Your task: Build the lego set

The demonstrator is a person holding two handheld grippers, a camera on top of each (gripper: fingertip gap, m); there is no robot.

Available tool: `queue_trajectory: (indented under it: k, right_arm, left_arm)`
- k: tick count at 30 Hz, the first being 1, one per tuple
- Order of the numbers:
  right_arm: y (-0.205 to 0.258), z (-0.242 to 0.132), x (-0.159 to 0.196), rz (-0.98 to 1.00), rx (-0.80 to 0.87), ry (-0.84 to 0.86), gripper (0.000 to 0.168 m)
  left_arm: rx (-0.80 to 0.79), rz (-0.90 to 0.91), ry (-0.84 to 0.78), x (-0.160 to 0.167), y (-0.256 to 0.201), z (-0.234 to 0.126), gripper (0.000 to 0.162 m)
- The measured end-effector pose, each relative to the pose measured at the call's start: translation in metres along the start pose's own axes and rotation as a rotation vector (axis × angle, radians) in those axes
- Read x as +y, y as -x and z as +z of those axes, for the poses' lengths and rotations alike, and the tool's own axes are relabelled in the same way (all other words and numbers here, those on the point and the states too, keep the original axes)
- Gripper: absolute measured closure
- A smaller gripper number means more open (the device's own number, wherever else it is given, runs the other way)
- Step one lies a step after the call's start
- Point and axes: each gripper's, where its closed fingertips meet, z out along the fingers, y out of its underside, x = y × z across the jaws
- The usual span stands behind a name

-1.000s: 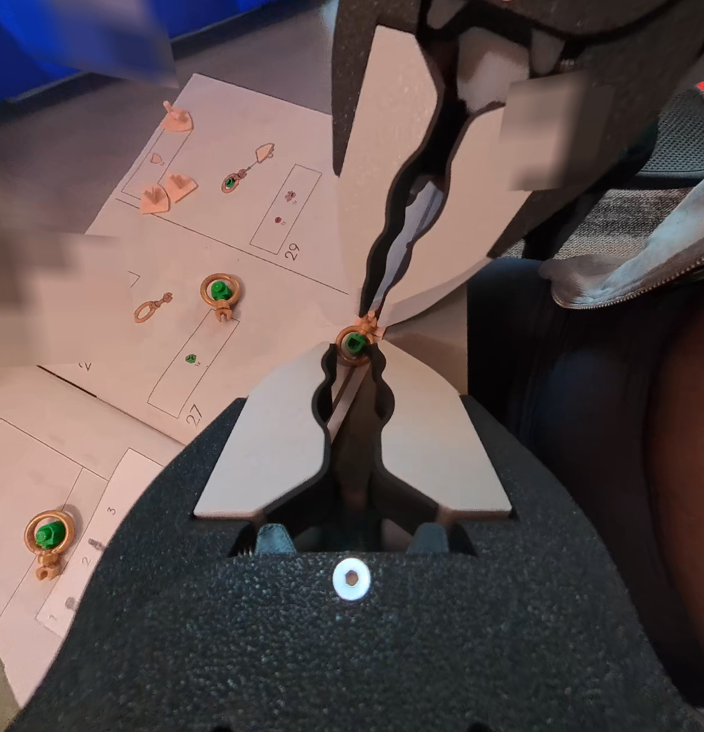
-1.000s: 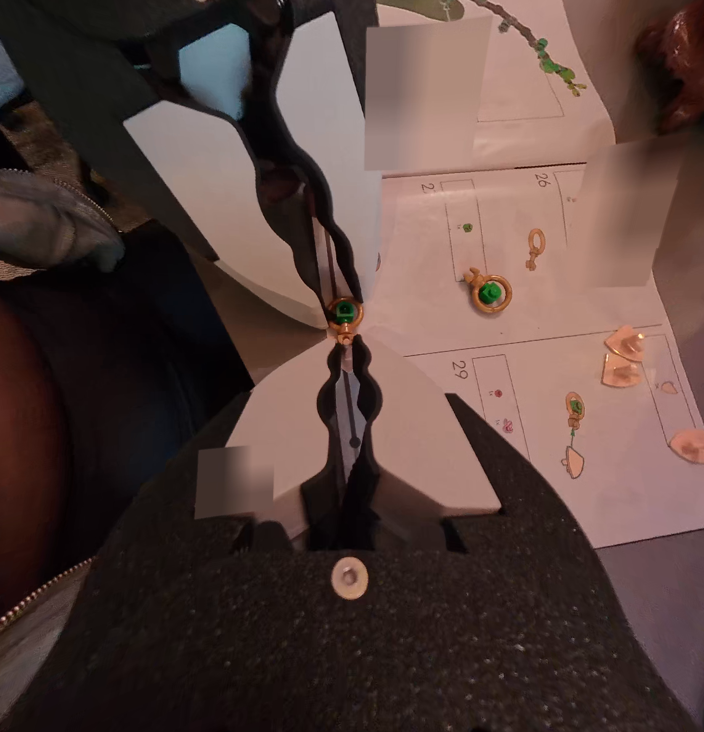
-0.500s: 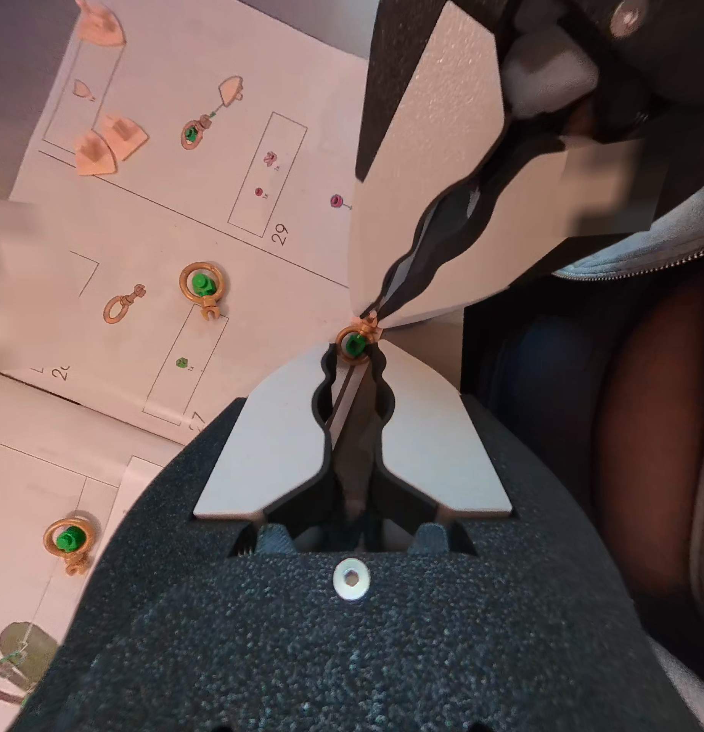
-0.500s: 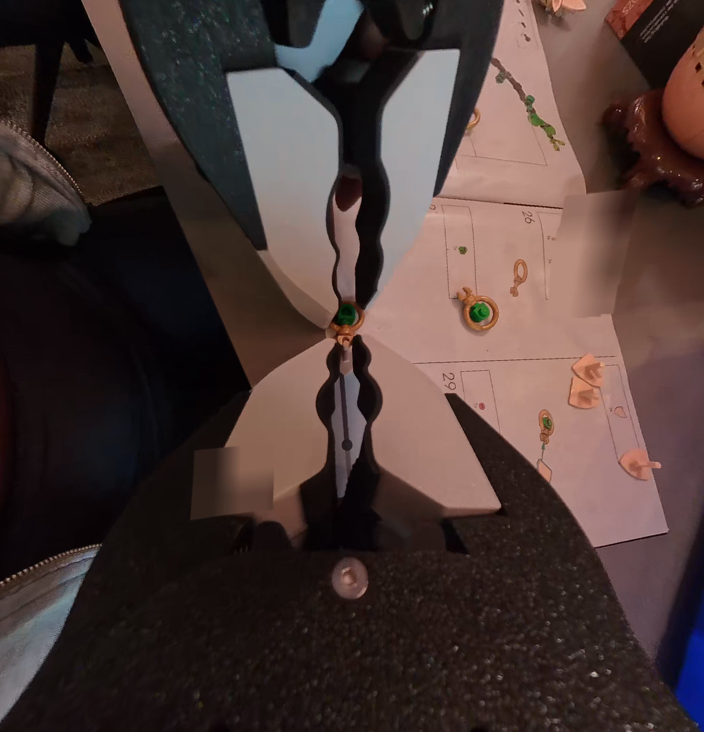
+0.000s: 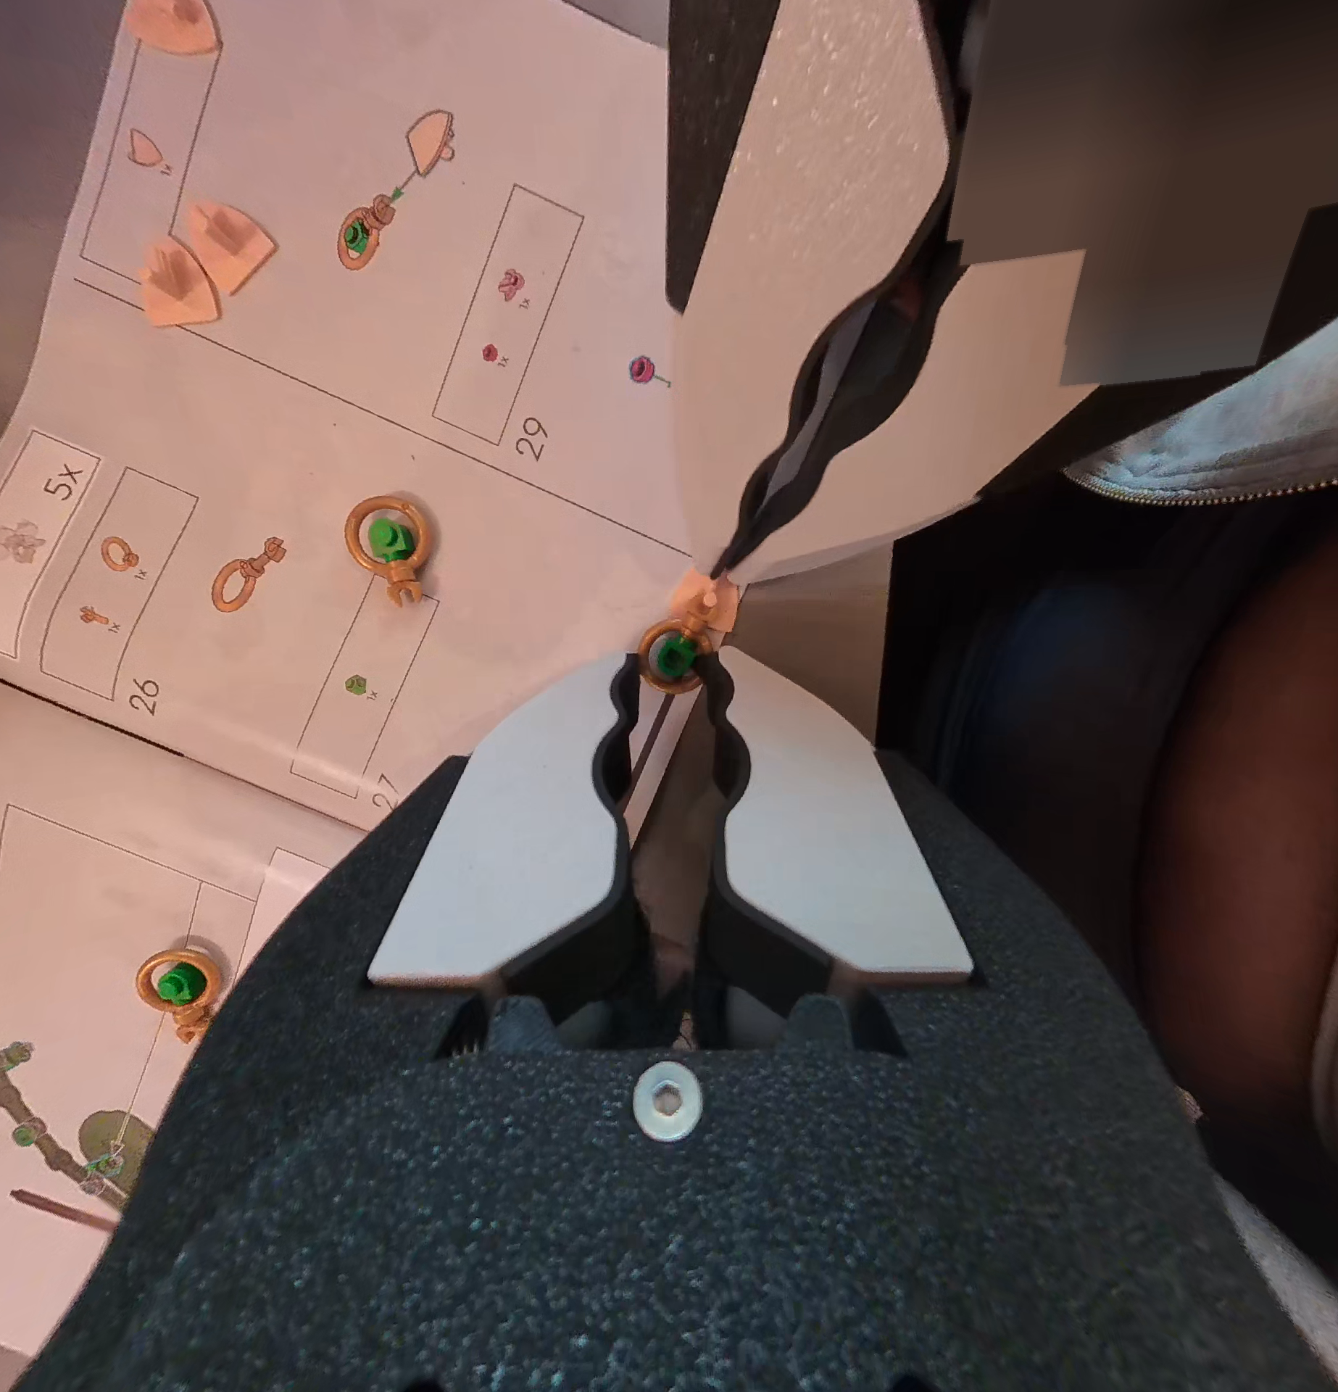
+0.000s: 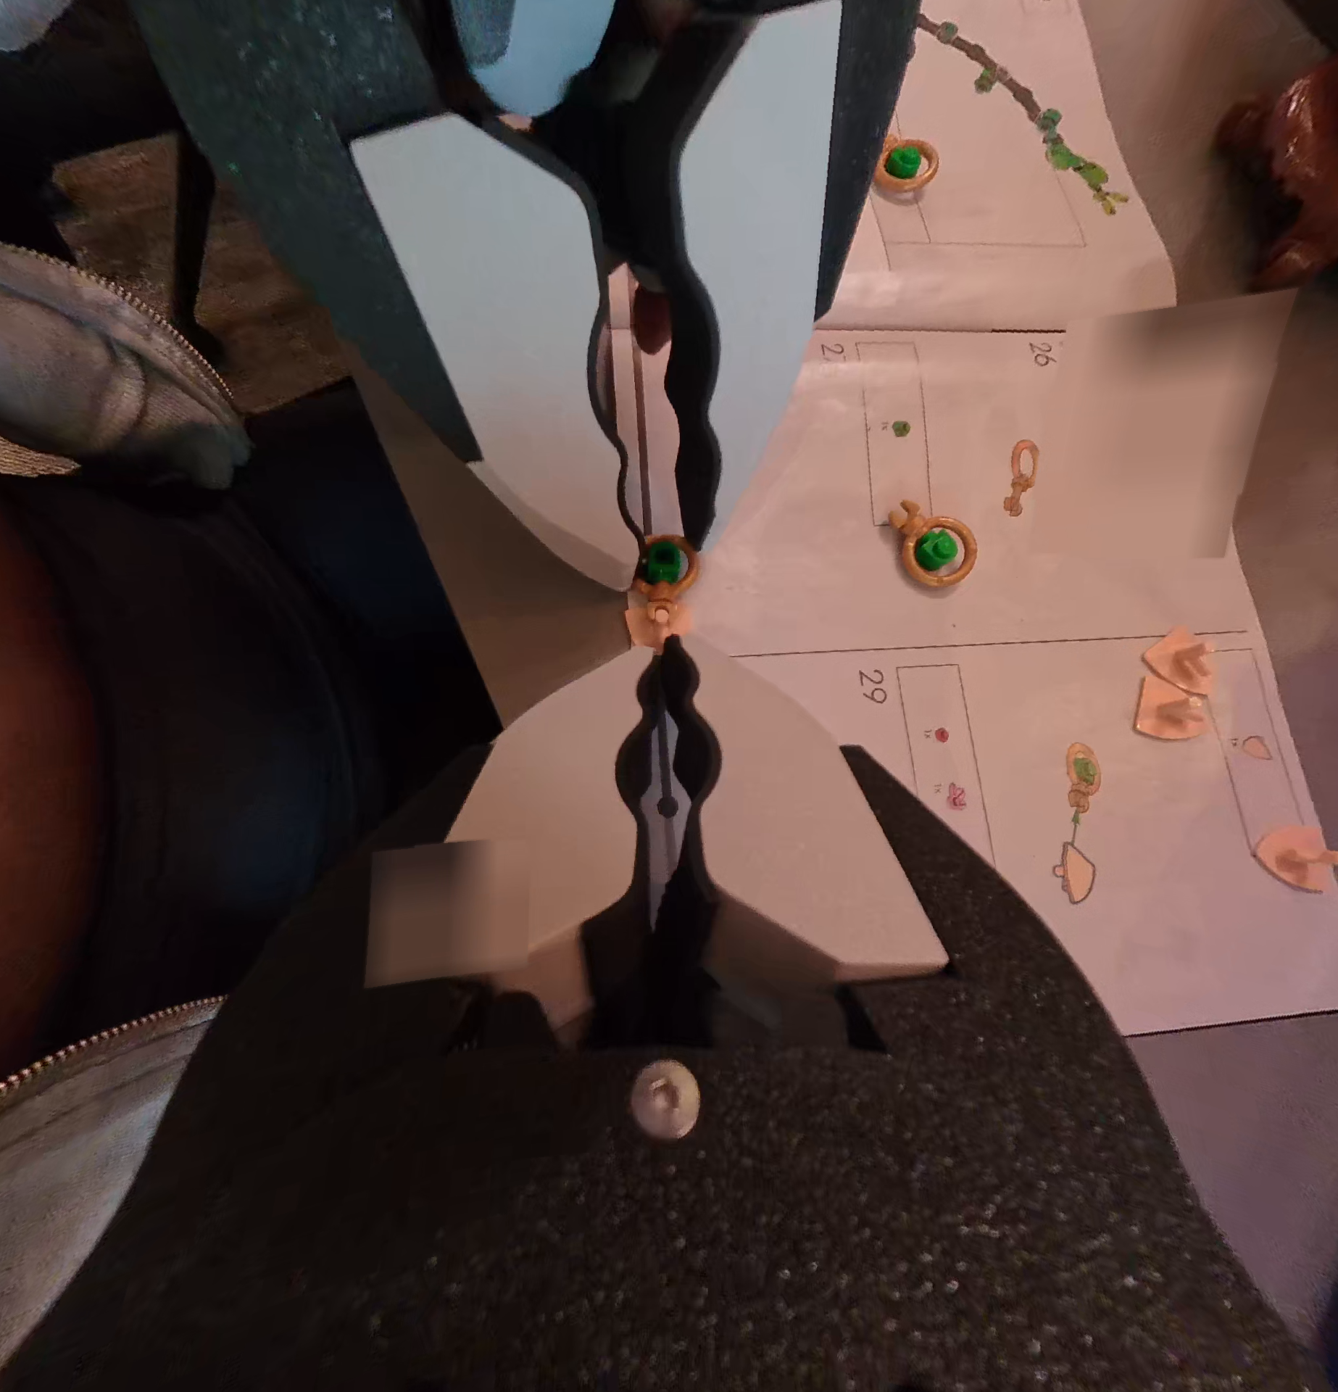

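My left gripper (image 5: 670,667) is shut on a gold ring with a green stud (image 5: 673,657), held above the booklet's edge. My right gripper (image 6: 662,649) is shut on a small pink petal piece (image 6: 657,625). The two grippers meet tip to tip, and the petal touches the ring's clip end. In the left wrist view the right gripper (image 5: 720,574) comes in from the upper right with the petal (image 5: 702,609). In the right wrist view the left gripper (image 6: 666,538) comes down from the top with the ring (image 6: 664,565).
An open instruction booklet (image 5: 274,422) lies on the table and carries two more gold rings with green studs (image 5: 386,538) (image 5: 178,987) and loose pink petals (image 5: 225,241). A brown model part (image 6: 1298,166) stands at the far right. A person's lap lies under the grippers.
Both grippers have stayed tip to tip and turned together over the booklet. The pink petal now shows more plainly at the ring's clip.
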Motion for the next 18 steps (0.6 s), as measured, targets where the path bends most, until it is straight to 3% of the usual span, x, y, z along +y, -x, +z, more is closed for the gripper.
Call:
queue_trajectory:
  k: [18]
  right_arm:
    - [0.0004,0.0005,-0.0001,0.107,0.252,0.024,0.168]
  left_arm:
    - [-0.149,-0.123,0.082,-0.0022,-0.002,0.0028,0.145]
